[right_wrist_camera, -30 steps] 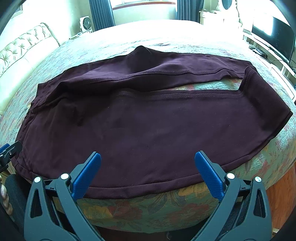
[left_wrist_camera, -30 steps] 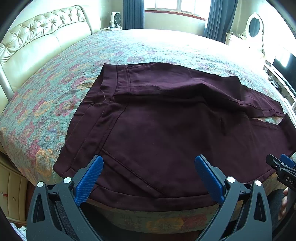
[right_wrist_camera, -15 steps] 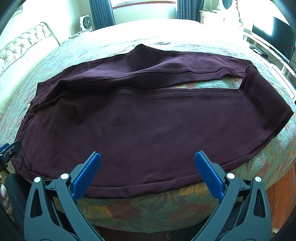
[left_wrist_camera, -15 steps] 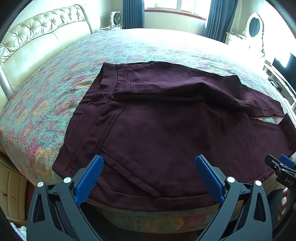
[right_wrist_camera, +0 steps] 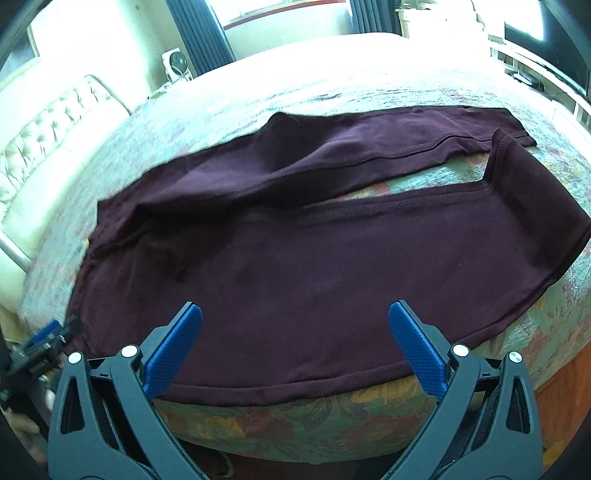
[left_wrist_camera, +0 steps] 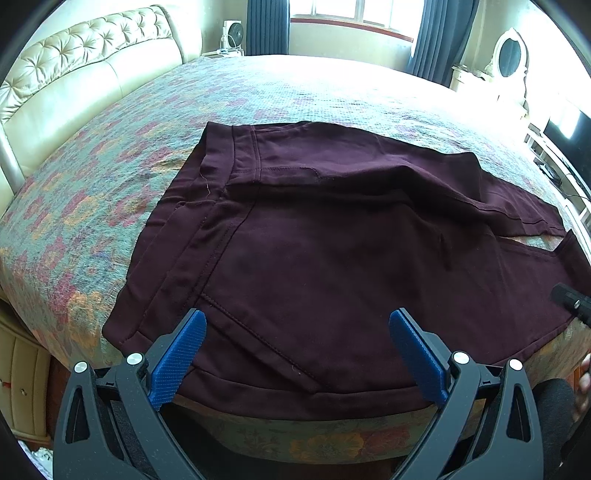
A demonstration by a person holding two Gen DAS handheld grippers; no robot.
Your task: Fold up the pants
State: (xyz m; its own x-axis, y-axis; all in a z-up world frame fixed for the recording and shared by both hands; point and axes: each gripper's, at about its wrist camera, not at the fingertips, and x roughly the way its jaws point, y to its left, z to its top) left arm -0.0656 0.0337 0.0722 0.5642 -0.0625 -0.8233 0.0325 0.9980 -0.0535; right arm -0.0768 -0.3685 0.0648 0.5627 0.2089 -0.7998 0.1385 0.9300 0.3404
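Note:
Dark maroon pants [left_wrist_camera: 332,258] lie spread on a floral bedspread [left_wrist_camera: 110,166], waistband to the left, legs running right. In the right wrist view the pants [right_wrist_camera: 332,266] show both legs, the far leg bunched, a strip of bedspread between them. My left gripper [left_wrist_camera: 295,339] is open and empty, hovering over the near waist edge at the bed's front. My right gripper [right_wrist_camera: 295,336] is open and empty over the near leg's front edge. Each gripper shows at the edge of the other's view.
A tufted cream headboard [left_wrist_camera: 74,74] stands at the left. A fan [left_wrist_camera: 232,33], curtains and a window are at the far side. A TV and shelves [right_wrist_camera: 546,44] stand to the right. The bed's front edge drops off below the grippers.
The right wrist view has swung and tilted, now looking more from the left, with the pants legs shifted rightward. The left view has hardly changed. Both grippers stay open.

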